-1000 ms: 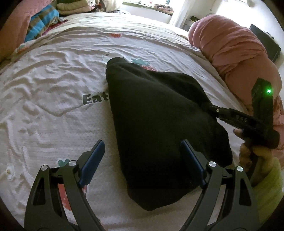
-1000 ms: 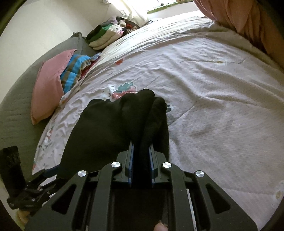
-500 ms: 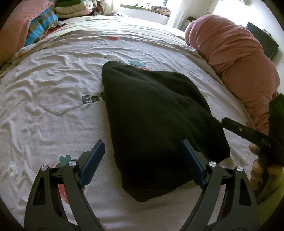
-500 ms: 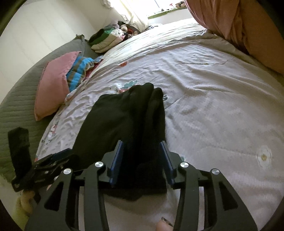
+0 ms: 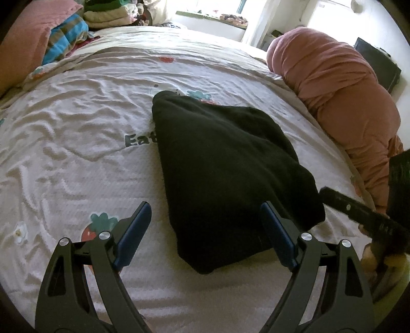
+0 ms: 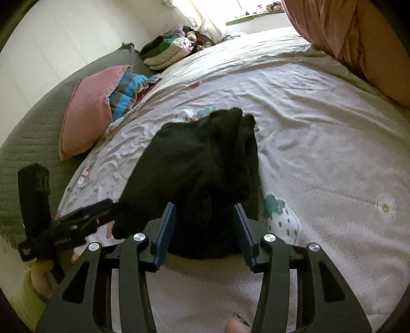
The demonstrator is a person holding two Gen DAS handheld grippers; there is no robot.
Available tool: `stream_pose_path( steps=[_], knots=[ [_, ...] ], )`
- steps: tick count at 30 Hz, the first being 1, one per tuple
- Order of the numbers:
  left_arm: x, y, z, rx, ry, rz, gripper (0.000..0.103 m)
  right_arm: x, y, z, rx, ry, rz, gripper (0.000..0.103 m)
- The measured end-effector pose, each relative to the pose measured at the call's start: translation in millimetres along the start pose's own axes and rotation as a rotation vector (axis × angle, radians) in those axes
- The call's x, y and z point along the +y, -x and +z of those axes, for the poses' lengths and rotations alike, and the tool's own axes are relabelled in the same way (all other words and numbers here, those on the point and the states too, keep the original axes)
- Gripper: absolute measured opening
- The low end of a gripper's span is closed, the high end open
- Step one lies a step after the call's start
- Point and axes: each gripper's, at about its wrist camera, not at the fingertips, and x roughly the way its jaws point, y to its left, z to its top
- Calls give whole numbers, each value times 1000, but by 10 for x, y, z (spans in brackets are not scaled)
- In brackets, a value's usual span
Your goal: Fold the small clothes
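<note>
Gaping wide at the bottom of the left wrist view, the left gripper [image 5: 205, 225] holds nothing; its blue-padded jaws stand either side of the near corner of the black garment [image 5: 225, 164], apart from the cloth. In the right wrist view the right gripper [image 6: 203, 228] is parted about halfway and also grips nothing, its jaws flanking the garment's near bunched end, whether they brush the fabric I cannot tell.

The black garment [image 6: 202, 166] lies folded in a flat wedge in the middle of the bed [image 5: 77, 158], narrowing toward the far end, partly covering the printed word and strawberry pictures on the white cover. The right gripper's black body shows at the right edge of the left wrist view, just beside the garment's corner.

Farther out, a bundled pink duvet [image 5: 340, 97] fills the upper right of the left wrist view. At the upper left sit a pink pillow [image 5: 23, 43], a blue striped cloth [image 5: 64, 38] against it, and a stack of folded clothes [image 5: 107, 15] beyond.
</note>
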Motion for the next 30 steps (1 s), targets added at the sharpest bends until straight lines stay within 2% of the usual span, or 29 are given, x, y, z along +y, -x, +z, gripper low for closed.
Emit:
stream_pose_path(
  steps=[3,6,7,8,15,19,21,23,25,26,27,30],
  knots=[
    [3,41,-12,-23,12,-8,77,28,-19,124,-10,0,24,46],
    [-42,35,-10,-19,-3,-20,63,38,-168,326,24,-11,49,42],
    [-65,19,-10,-10,-11,-24,61,26,-272,420,44,-22,37,41],
    [-89,-2,-14,1,-20,-31,59,17,-337,471,60,-27,35,36],
    [-151,-89,-63,21,-70,-7,58,-113,-780,654,119,-76,-100,35],
    [-100,-101,-76,27,-56,-11,58,-150,-801,691,70,-96,-139,35],
    [-73,-107,-83,27,-43,-14,58,-165,-804,745,37,-83,-191,35],
    [-55,-88,-83,18,-30,-24,58,-204,-863,806,33,-79,-184,35],
    [-44,-46,-70,-2,-23,-33,58,-238,-950,839,64,-83,-186,23],
    [-46,-39,-59,-5,-25,-32,58,-227,-980,846,78,-79,-166,13],
    [-44,-41,-42,-2,-26,-32,59,-182,-986,855,83,-60,-158,9],
    [-37,-40,1,-8,-15,-31,59,8,-863,895,41,34,-137,6]
  ],
)
